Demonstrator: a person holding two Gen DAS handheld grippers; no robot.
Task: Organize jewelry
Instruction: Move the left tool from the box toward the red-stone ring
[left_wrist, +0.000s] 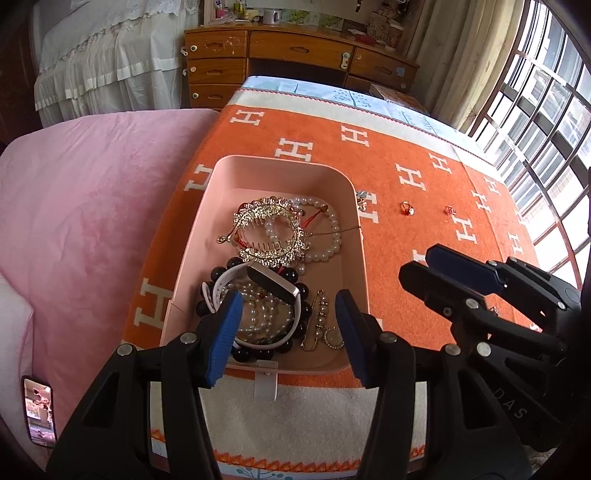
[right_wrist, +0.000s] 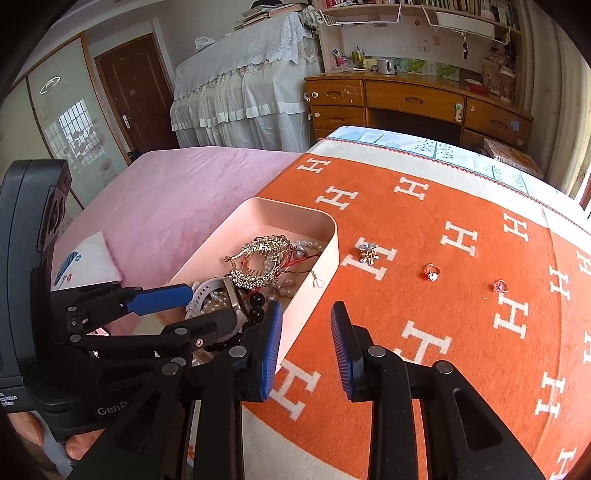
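Presently catalogued, on an orange blanket (right_wrist: 461, 295) patterned with white H letters:

Item: pink box (left_wrist: 221, 206), rounded corners, lidless, resting on the blanket beside a pink bedspread (left_wrist: 92, 206). Contents, heaped: a gold rhinestone hair comb (left_wrist: 271, 232) toward the far end; a white pearl bracelet (left_wrist: 332, 236) beside it; a fine gold chain trailing to the right wall; a white smartwatch (left_wrist: 271, 282) lying on a ring of black beads (left_wrist: 303, 306) and small pearls at the near end, its strap end hanging over the near rim; a pin with small pearls (left_wrist: 319, 314) in the near right corner.

Item: left gripper (left_wrist: 288, 332), blue pads, above the near end of the box, jaws spread with nothing pinched; the watch lies below and between them.

Item: right gripper (right_wrist: 304, 347), just outside the box's right wall, over the blanket, jaws parted and empty.

Loose pieces on the blanket, right of the box, in a row: a silver flower-shaped brooch (right_wrist: 366, 253) nearest the wall; a red-stoned ring (right_wrist: 431, 274) further right; a second small pink-red ring (right_wrist: 499, 286) beyond it, well apart.

Item: phone (left_wrist: 38, 411), screen lit, on the bedspread at left.
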